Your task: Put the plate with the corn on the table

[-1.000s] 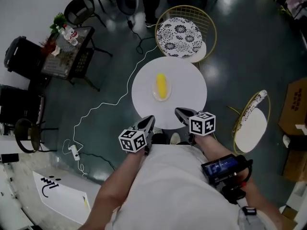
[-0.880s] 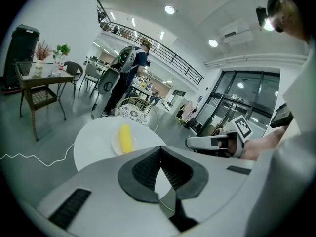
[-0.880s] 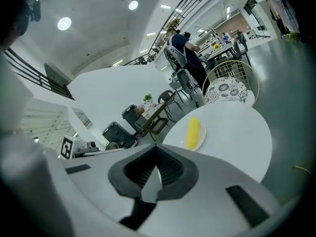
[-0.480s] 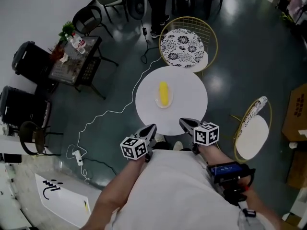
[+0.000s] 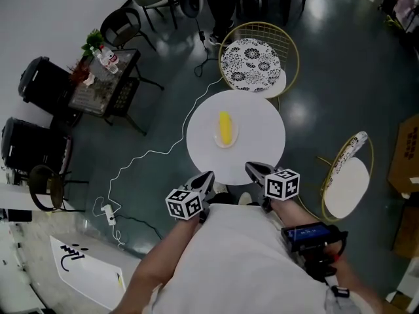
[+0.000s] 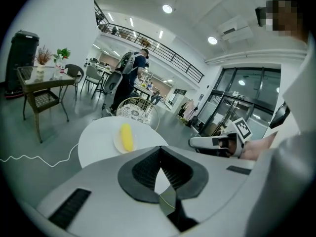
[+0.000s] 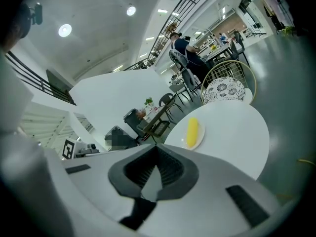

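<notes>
The plate with the corn cob lies on the round white table, a little toward 9 o'clock of its centre, so the placing looks done. The left tongs and right tongs hang off the table's 6 o'clock edge, both clenched on nothing. I judge the next move calls only for keeping them clear of the plate.

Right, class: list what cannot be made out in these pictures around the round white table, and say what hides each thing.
1. Base of the table: head view, hidden under its own top.
2. Small things on the side table: head view, too small to name.
3. The box: head view, cut off by the right edge.
4. Middle of the plate: every view, covered by the corn.
</notes>
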The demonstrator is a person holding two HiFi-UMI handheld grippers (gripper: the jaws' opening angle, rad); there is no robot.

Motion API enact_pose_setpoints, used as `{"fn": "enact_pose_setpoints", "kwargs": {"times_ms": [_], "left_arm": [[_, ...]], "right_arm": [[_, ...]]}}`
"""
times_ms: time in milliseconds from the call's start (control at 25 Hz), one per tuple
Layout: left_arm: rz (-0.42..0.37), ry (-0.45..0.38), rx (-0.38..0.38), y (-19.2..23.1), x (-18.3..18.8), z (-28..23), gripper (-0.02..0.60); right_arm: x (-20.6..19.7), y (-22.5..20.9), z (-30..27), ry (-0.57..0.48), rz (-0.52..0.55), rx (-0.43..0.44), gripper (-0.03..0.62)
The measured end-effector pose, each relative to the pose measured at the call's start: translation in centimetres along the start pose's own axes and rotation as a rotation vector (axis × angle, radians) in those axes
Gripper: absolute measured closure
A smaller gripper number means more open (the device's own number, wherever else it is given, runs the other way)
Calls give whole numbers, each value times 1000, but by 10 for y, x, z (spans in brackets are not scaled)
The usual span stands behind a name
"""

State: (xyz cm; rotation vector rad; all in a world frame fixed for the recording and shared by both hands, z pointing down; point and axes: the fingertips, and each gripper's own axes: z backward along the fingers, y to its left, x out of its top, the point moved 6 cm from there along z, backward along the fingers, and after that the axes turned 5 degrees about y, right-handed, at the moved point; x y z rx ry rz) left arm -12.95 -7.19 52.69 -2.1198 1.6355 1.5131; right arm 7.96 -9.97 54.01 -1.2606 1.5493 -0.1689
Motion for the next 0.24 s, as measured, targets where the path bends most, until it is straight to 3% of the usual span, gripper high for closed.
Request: {"fn": "enact_pose_setpoints", "kwargs": {"times_ms": [240], "left_arm": [[1,3,0,3,0,-6,575]], "right_arm": [[2,-7,-3,2,-5,-4,588]]}}
